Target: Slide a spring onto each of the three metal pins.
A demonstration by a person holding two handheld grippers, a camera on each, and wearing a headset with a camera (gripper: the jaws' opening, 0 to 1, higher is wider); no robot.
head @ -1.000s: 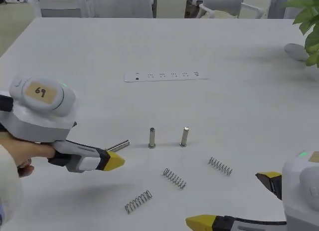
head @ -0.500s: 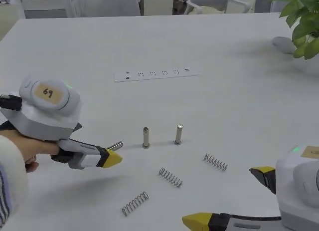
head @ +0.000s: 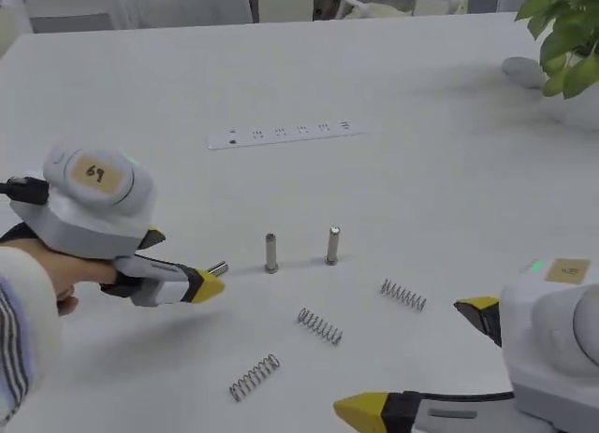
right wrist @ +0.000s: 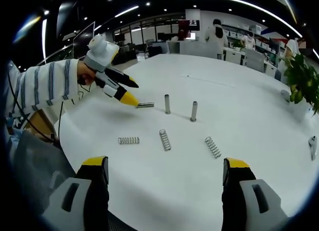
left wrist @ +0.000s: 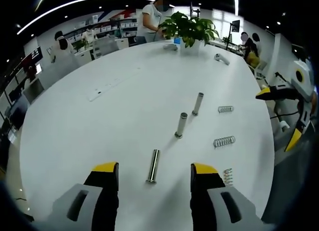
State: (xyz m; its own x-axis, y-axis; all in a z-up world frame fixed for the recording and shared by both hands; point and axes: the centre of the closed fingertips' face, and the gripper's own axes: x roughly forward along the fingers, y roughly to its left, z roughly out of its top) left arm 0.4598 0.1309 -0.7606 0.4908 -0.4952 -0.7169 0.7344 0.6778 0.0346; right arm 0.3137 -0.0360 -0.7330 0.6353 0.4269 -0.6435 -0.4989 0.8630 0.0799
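**Left jaws straddle the fallen pin; the springs are all loose on the table**

- White table [head: 421, 152]. Clock readings are from the head view, with 12 pointing away from the person.
- Two pins stand upright side by side at centre: one at left [head: 270, 252], one at right [head: 332, 245]. Both are bare.
- The third pin [left wrist: 153, 165] lies flat at 9 o'clock of the left standing pin.
- Left gripper [left wrist: 154, 168]: jaws spread wide. The near end of the lying pin sits between the tips, clear of both, and is not gripped.
- Three springs lie flat and apart from each other, at 6 o'clock of the pins:
  - left spring [head: 255, 376], at 7 o'clock and nearest the person
  - middle spring [head: 319, 325]
  - right spring [head: 402, 295], at 4 o'clock of the right pin
- Right gripper [right wrist: 164, 166]: jaws released wide and holding nothing. It sits at 5 o'clock of the springs, well apart from them.
- A power strip [head: 278, 134] lies at 12 o'clock, far across the table.
- A plant [head: 562, 31] is at 2 o'clock.
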